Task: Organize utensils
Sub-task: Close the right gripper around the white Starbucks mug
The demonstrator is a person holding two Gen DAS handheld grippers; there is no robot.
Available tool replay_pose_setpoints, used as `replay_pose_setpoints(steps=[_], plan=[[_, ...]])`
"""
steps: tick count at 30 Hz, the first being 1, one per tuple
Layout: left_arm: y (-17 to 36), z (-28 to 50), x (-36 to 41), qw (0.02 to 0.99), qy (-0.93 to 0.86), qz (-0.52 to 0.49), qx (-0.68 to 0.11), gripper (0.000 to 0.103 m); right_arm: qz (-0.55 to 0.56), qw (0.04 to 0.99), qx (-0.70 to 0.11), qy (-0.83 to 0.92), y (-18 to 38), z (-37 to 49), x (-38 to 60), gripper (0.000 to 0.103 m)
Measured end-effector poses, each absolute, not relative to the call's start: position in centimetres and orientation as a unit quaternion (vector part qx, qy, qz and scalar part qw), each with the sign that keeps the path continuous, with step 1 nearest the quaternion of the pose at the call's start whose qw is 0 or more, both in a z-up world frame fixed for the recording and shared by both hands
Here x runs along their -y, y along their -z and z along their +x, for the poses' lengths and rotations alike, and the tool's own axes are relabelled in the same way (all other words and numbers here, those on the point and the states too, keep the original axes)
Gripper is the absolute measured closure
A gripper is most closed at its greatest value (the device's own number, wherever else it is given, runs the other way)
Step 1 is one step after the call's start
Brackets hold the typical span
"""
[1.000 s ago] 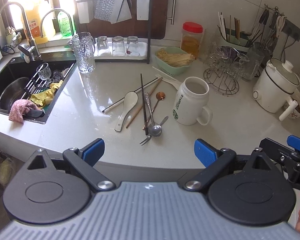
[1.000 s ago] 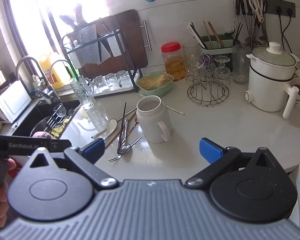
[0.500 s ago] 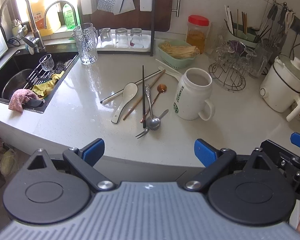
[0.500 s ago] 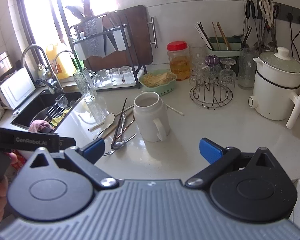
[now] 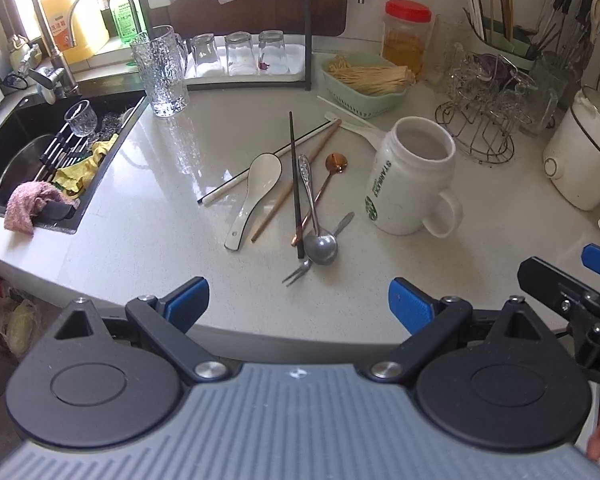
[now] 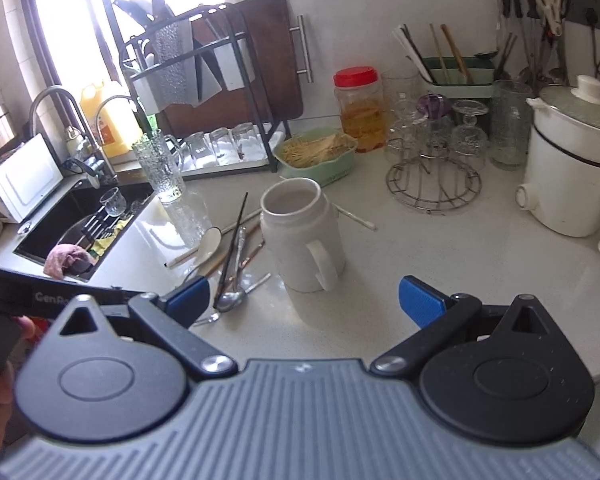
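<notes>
1. On the pale counter [image 5: 148,216], the loose utensils lie in a crossed heap just left of the white mug [image 5: 412,184], which stands upright and empty. The left gripper [image 5: 298,300] and the right gripper [image 6: 304,298] both hang short of the heap, jaws spread wide, holding nothing.
2. The black chopstick [image 5: 295,184] lies over the steel spoon [image 5: 319,242] and the copper spoon [image 5: 324,192]; pulling one would likely drag its neighbours.
3. The small fork [image 5: 300,270] sits nearest the counter edge and could be knocked off.
4. A careless reach might tip the mug.
5. The left wrist view shows the whole heap, including the ceramic spoon [image 5: 256,196]; the right wrist view hides part of it behind the mug but shows the green utensil holder [image 6: 458,76] on the back wall more clearly.
</notes>
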State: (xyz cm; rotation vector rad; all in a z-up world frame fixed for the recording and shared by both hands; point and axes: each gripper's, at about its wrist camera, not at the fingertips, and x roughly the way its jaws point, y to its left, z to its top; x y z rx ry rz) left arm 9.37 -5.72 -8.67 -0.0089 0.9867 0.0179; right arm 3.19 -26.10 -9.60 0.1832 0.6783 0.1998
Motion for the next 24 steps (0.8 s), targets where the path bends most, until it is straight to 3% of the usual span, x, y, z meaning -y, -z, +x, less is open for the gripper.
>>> replay_pose_setpoints(steps=[24], plan=[[17.1,23.4,-2.7,0.853,0.068,-0.008,-0.518,0.005,-0.007,0.931,-0.365,-0.016,18.0,16.9,17.8,0.000]])
